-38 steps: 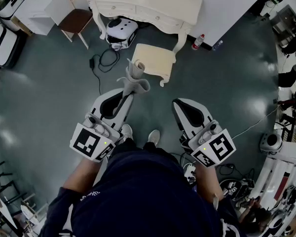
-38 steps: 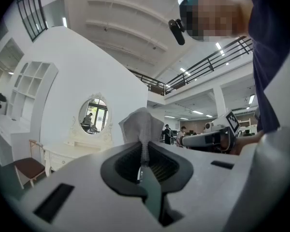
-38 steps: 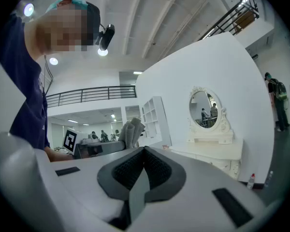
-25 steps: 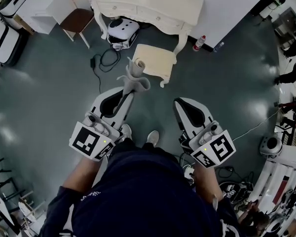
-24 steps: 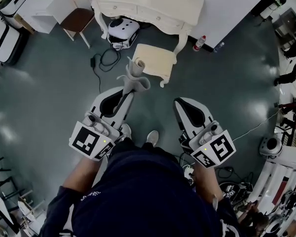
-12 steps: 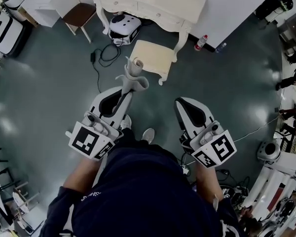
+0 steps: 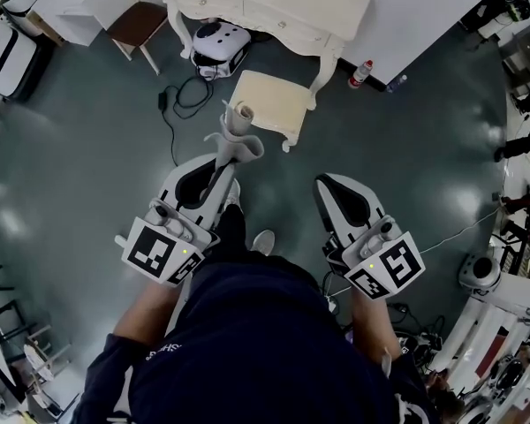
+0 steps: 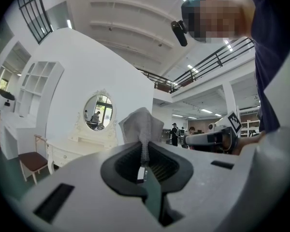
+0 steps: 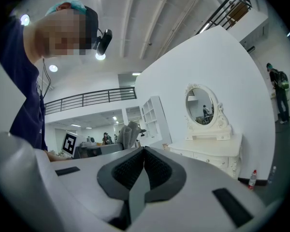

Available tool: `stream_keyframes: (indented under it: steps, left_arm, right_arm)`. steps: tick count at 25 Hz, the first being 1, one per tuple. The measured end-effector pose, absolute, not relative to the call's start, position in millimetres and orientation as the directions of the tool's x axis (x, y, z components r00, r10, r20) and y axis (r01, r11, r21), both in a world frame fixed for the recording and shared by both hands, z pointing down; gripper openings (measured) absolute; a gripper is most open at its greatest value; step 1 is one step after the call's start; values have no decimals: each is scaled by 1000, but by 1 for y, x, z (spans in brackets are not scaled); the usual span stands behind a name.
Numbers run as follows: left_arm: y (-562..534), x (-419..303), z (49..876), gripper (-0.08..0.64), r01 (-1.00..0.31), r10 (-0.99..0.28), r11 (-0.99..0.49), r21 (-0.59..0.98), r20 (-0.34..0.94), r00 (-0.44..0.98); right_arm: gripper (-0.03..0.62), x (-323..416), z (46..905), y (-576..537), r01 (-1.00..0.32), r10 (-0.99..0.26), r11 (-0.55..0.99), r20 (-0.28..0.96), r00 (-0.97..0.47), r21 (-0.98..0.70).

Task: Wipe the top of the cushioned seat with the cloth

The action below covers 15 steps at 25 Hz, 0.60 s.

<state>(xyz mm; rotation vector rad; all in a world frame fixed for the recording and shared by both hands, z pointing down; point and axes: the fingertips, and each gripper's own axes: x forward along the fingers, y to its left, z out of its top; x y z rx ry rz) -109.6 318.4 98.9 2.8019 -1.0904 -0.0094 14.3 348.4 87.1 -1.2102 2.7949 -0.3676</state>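
Observation:
The cushioned seat (image 7: 270, 102) is a cream stool on the floor in front of a cream dressing table (image 7: 267, 5). My left gripper (image 7: 223, 161) is shut on a grey cloth (image 7: 237, 138), which stands bunched above the jaws, short of the seat's near edge. In the left gripper view the cloth (image 8: 141, 125) rises from between the closed jaws of the left gripper (image 8: 144, 148). My right gripper (image 7: 330, 189) is held to the right at the same height, shut with nothing in it. In the right gripper view the right gripper (image 9: 144, 152) points past the cloth (image 9: 127, 135) toward the dressing table.
A white-and-black machine (image 7: 215, 41) sits under the dressing table, with a black cable (image 7: 178, 104) trailing left of the seat. A brown chair (image 7: 134, 21) stands at the back left and a bottle (image 7: 359, 72) by the wall. Equipment crowds the right edge.
The person has taken a step toward the seat, and the view has shifted slightly. Both grippers keep their pose, and the left still holds the cloth.

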Motion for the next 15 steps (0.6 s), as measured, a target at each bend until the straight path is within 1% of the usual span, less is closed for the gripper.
stream_keyframes:
  steps: [15]
  left_arm:
    - [180,-147,116,32,-656,-654,-738,161,72,753]
  right_arm:
    - [22,-28,97,214,-719,-733,642,60,-677,-265]
